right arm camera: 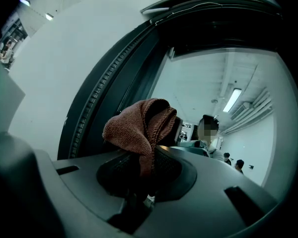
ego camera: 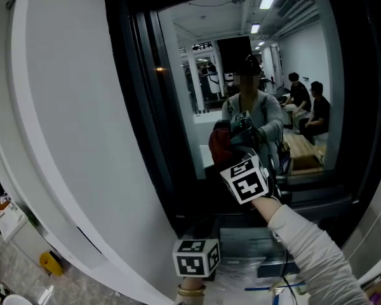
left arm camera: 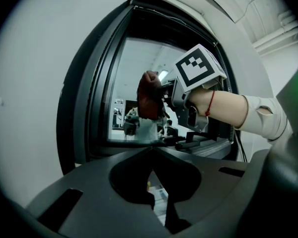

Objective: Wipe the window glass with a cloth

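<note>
Centrally, my right gripper (right arm camera: 145,170) was clamped on a brown knitted cloth (right arm camera: 139,125), which stood bunched above its 2 jaws and folded over toward the window glass (right arm camera: 223,78). Seen from my head, the cloth (ego camera: 220,146) sat in the lower half of the pane, nearer its bottom edge than its top, and left of the pane's middle. Whether it pressed on the glass (ego camera: 305,49) I could not tell. My right wrist carried a thin red string (left arm camera: 210,99) and a pale sleeve (ego camera: 305,246). My left gripper (left arm camera: 152,149) hung lower, below the bottom edge of the black window frame (ego camera: 136,107), its 2 jaws set together at the tips with nothing between them. From that gripper's view, the right gripper (left arm camera: 164,96) and cloth (left arm camera: 148,102) appeared in front of the pane, above its bottom edge. A white wall (ego camera: 70,107) bordered the frame's left edge.
</note>
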